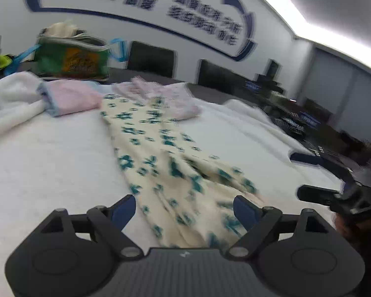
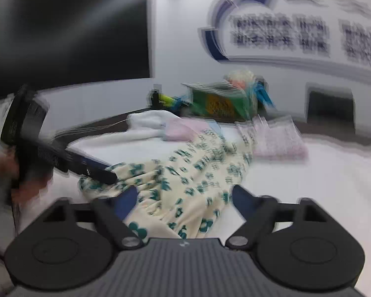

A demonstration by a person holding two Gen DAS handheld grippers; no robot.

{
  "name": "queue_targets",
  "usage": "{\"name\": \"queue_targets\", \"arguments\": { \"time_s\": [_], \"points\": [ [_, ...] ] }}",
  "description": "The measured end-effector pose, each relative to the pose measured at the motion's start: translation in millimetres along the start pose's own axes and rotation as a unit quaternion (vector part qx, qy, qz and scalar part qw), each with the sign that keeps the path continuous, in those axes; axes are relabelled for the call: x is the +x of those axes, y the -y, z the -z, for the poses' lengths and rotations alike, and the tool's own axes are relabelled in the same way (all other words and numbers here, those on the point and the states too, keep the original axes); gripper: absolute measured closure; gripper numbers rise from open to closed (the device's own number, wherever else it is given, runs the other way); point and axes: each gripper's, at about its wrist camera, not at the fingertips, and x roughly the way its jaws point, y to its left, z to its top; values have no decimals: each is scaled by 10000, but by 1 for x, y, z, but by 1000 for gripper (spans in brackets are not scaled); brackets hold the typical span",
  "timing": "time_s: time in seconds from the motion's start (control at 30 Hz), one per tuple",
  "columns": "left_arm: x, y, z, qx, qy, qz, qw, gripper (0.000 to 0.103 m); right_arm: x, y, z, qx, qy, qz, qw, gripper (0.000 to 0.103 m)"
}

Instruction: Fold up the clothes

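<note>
A cream garment with teal flower print (image 1: pixel 165 156) lies stretched out on the white padded table (image 1: pixel 49 163), running away from me. My left gripper (image 1: pixel 185 208) is open, its blue-padded fingers (image 1: pixel 123 210) astride the garment's near end. In the right wrist view the same garment (image 2: pixel 185 180) lies bunched. My right gripper (image 2: pixel 183 198) is open over its near edge. The left gripper (image 2: pixel 96 170) also shows there, resting at the garment's left edge. The right gripper's body (image 1: pixel 334 193) shows at the right of the left wrist view.
A folded pink cloth (image 1: pixel 69 96), a pale pink checked garment (image 1: pixel 170 96) and a white towel (image 1: pixel 10 94) lie at the table's far side. A green bag (image 1: pixel 71 59) stands behind them. Dark chairs (image 1: pixel 150 58) line the wall.
</note>
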Motion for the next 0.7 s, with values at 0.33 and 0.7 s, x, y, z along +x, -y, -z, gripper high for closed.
{"name": "queue_targets", "arguments": {
  "time_s": [0.33,0.7],
  "points": [
    [8,35,21,1295,-194,9,9914,17,50,-57,10,-2182,-835,-1203,9649,15],
    [14,89,59,4589,224,-124,8881,15,89,-20,-16,-1751,-1757,-2063,9465,72]
  ]
}}
